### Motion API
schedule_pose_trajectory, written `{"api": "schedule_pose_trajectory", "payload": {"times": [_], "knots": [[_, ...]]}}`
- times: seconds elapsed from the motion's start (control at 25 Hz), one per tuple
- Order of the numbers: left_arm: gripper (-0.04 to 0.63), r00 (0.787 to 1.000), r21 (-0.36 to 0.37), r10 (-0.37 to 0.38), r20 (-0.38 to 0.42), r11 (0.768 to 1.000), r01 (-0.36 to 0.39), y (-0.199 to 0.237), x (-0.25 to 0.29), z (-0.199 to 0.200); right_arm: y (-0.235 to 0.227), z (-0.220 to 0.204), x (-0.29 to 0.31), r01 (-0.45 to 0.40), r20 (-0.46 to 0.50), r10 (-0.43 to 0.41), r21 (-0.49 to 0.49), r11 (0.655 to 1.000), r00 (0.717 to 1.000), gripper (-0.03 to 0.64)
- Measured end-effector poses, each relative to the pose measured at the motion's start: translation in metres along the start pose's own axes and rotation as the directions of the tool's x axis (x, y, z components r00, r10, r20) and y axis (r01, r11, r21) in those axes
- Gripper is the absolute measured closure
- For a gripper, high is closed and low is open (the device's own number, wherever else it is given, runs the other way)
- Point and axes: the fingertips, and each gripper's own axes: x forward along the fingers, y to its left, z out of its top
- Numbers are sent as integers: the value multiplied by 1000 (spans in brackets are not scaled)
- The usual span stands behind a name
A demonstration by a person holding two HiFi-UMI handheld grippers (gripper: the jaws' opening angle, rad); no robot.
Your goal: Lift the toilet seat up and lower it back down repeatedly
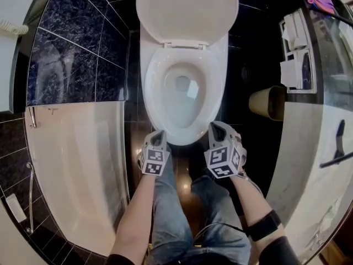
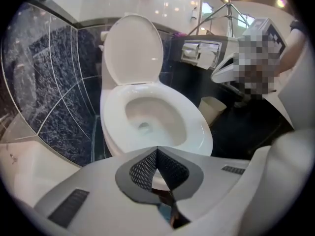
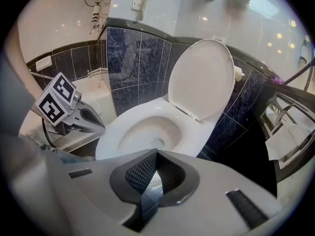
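Note:
The white toilet stands in front of me with its lid (image 1: 187, 10) raised against the wall. The seat (image 1: 150, 87) lies flat on the bowl. My left gripper (image 1: 160, 132) hovers just off the seat's front left edge. Its jaws are shut tip to tip with nothing between them. My right gripper (image 1: 215, 126) sits by the front right edge, also shut and empty. In the left gripper view the seat (image 2: 197, 127) fills the middle beyond the closed gripper (image 2: 157, 150). The right gripper view shows the closed gripper (image 3: 157, 152), the seat (image 3: 125, 119), the lid (image 3: 202, 77) and the left gripper (image 3: 74, 114).
A white bathtub (image 1: 77, 164) runs along the left, below dark marble tiles (image 1: 77, 48). At the right are a paper holder (image 1: 295, 54), a beige bin (image 1: 267, 102) and a glass door with a black handle (image 1: 337, 148). The person's jeans-clad legs (image 1: 171, 214) stand on the dark floor.

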Motion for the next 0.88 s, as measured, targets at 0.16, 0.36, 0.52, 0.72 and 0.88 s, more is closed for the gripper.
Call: {"api": "schedule_pose_trajectory", "payload": {"times": [0.16,0.36,0.52,0.72,0.88], "knots": [[595,1000,-4,1,17,1000,-1,2,-7,8,-3,10,-2,2,7,-2,5,1000,1000,592],[595,999,-3,-1,49,1000,2,-2,-48,50,-11,39,-32,-6,30,4,34,999,1000,592],[595,995,-17,25,98,1000,-23,-1,-118,107,-25,82,-89,-20,87,11,104,994,996,592],[595,970,-49,93,224,995,-84,20,-218,211,-57,157,-167,-26,211,-14,188,982,977,592],[595,940,-83,148,307,988,-128,23,-301,262,-68,202,-242,-39,294,-29,226,973,955,592]]}}
